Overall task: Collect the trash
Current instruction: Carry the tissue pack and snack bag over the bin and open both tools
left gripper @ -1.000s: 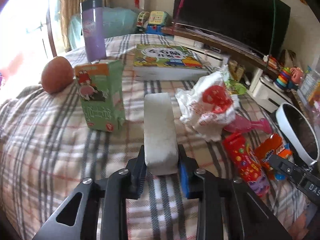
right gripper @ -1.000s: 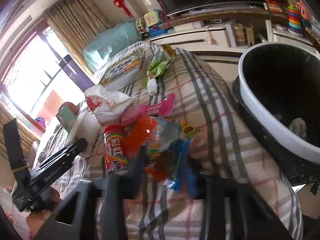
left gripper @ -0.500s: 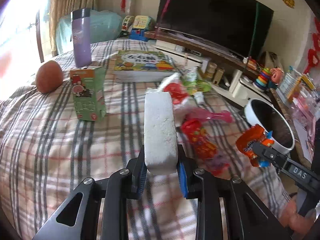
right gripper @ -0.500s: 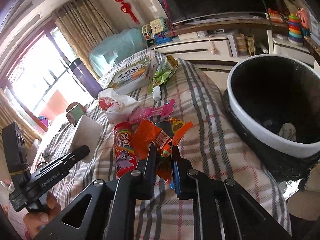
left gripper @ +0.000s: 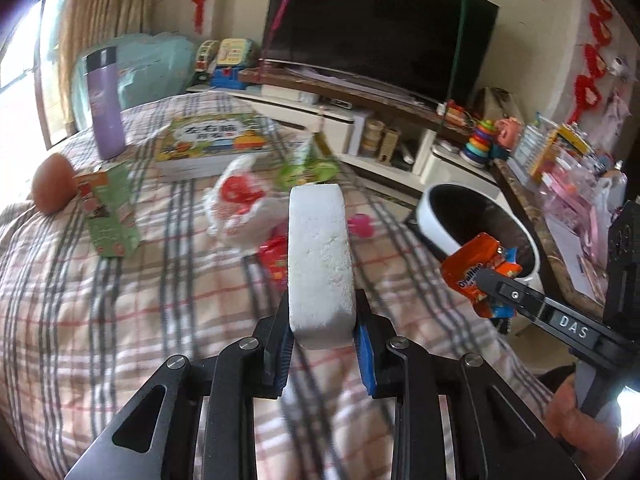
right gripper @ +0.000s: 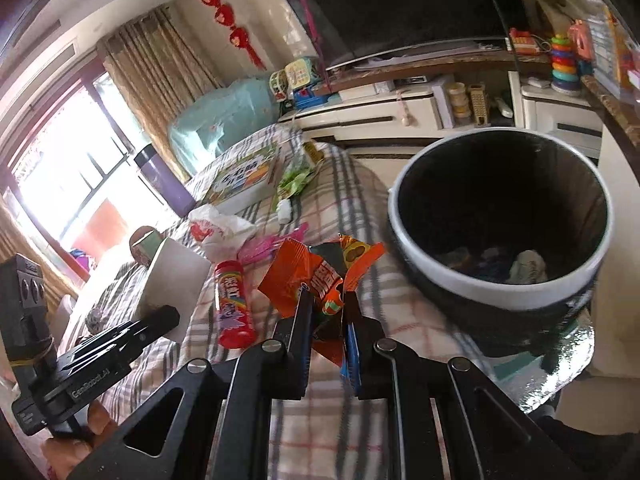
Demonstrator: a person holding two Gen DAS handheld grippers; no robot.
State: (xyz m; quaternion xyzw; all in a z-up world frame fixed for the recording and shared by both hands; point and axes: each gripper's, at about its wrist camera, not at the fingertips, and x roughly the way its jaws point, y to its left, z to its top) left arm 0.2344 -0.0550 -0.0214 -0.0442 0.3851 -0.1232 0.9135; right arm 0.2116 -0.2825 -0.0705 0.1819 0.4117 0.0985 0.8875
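My left gripper is shut on a white foam block, held up above the plaid bed cover. My right gripper is shut on a crumpled orange snack wrapper, lifted clear of the bed just left of the bin. The black trash bin with a white rim stands beside the bed, with a few scraps at its bottom. In the left wrist view the orange wrapper hangs in front of the bin. The white block also shows at the left of the right wrist view.
On the bed lie a red candy tube, a white plastic bag, a pink item, a green wrapper and a picture book. A green carton, a purple flask and a brown fruit stand farther left.
The right gripper closed on the orange wrapper and lifted it toward the bin. The left gripper rose with the white block and swung right, bringing the bin into its view.
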